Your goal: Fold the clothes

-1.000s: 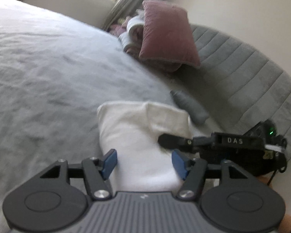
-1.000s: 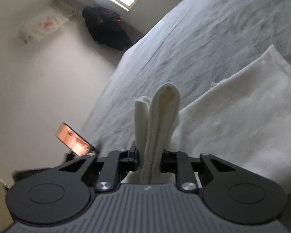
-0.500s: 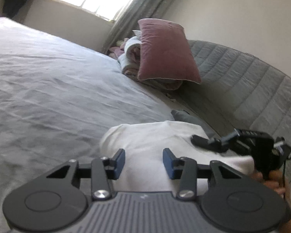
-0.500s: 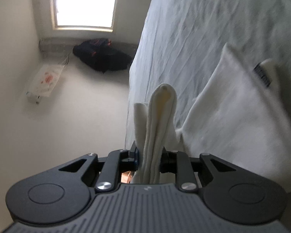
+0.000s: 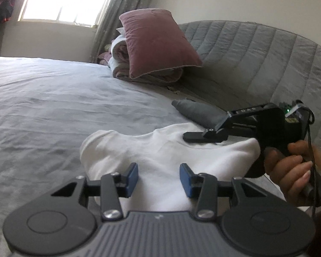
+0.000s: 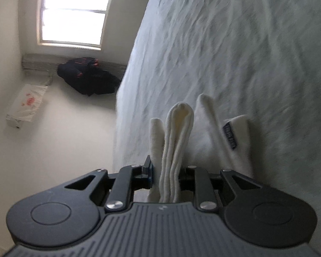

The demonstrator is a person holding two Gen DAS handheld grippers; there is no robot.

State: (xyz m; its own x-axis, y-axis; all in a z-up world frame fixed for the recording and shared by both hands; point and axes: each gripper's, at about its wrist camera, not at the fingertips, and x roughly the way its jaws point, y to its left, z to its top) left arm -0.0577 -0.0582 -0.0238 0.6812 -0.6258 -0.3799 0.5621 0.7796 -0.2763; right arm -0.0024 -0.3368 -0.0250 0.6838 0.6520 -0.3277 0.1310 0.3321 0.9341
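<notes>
White knit garment [image 5: 160, 156], folded thick, lies on the grey bedsheet [image 5: 53, 107] near the quilted grey headboard [image 5: 256, 64]; its long axis runs left-right across the left wrist view, rounded fold end pointing left. Right gripper [image 6: 168, 180] fingers pinch a bunched layered edge of it and are just opening, cloth between them; left gripper [image 5: 158, 177] fingers sit part-open over the cloth, gripping nothing. My read: lay the pinched edge flat and aligned first, then release, using the left to pin the stack.
</notes>
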